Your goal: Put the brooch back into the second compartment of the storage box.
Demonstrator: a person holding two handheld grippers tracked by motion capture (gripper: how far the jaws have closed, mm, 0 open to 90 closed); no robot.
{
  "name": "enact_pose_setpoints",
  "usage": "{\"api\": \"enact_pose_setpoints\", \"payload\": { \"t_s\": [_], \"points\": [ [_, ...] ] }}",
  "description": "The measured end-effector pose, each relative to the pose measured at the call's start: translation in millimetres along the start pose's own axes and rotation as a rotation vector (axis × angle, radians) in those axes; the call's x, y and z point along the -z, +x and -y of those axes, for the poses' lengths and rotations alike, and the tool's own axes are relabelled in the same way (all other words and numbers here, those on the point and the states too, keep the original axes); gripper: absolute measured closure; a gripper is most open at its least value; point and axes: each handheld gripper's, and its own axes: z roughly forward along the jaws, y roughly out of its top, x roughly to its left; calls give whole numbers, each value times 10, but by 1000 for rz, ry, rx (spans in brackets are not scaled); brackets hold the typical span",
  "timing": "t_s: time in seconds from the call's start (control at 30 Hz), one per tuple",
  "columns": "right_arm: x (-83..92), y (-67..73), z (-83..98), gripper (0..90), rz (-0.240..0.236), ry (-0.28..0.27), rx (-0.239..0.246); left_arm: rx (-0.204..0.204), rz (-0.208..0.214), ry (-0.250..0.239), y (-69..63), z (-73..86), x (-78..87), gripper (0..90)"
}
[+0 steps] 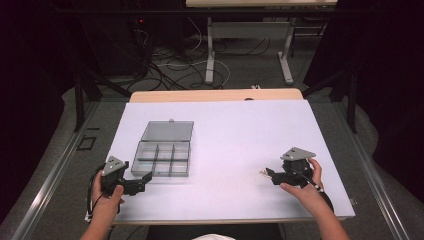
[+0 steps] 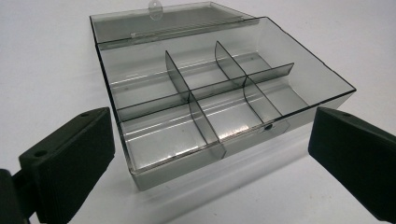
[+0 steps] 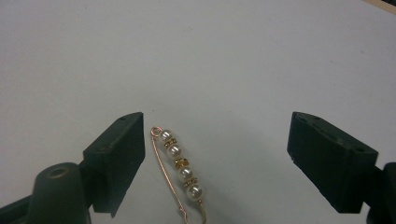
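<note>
The pearl safety-pin brooch (image 3: 180,175) lies flat on the white table (image 1: 225,130), between the jaws of the right gripper (image 3: 212,161), close beside one jaw and well apart from the other. The jaws stand apart and their pads do not press on the pin, so it looks not yet gripped. In the high view the pin (image 1: 263,172) shows as a small pale sliver at the tip of the right gripper (image 1: 272,175), toward the near right of the table.

It is a thin gold-coloured wire pin carrying a row of four small white pearls with tiny gold spacer beads between them. It looks slight and low on the surface, likely fiddly to pinch.

On the left side of the table sits a clear smoky plastic compartment box (image 1: 162,159), its hinged lid (image 1: 168,131) thrown back flat on the far side. Thin dividers (image 2: 201,100) split it into six compartments, all of them empty. The left gripper (image 1: 142,182) rests just at its near left corner, jaws wide apart (image 2: 210,154) with the box's near edge between them, pads not touching it.

Judged from this, the box is already opened and readied; picking up the pin, carrying it left and setting it into a compartment all remain.
</note>
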Motion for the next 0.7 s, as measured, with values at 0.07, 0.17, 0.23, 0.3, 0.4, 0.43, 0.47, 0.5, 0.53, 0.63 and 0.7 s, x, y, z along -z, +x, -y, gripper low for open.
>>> {"api": "enact_pose_setpoints", "payload": {
  "t_s": [0.07,0.17,0.23,0.3,0.4,0.43,0.47,0.5,0.53,0.63,0.7],
  "points": [
    [-21,4,-21,238,-21,13,13,0,-1,-2,1,-1,-1,4],
    [-44,8,-46,268,-33,27,30,1,-1,1,1,-1,-2,4],
    [-51,8,-68,289,-46,32,48,-1,0,2,2,-1,-3,4],
    [-56,14,-81,304,-46,36,48,0,-1,3,1,-1,-6,4],
    [-70,27,-118,347,-66,67,81,1,-3,3,-1,-2,-8,4],
    [-78,30,-126,360,-75,75,91,1,-3,3,-2,-2,-9,4],
    [-78,30,-126,360,-75,75,91,0,-2,3,-2,-2,-10,4],
    [-92,39,-135,371,-73,96,103,0,-3,3,-1,-1,-11,4],
    [-96,37,-142,374,-74,112,111,0,-3,3,-2,-1,-10,4],
    [-121,31,-149,383,-71,113,126,4,-4,3,1,1,-8,4],
    [-125,25,-169,394,-77,141,118,7,-5,2,4,2,-8,4]
  ]
}}
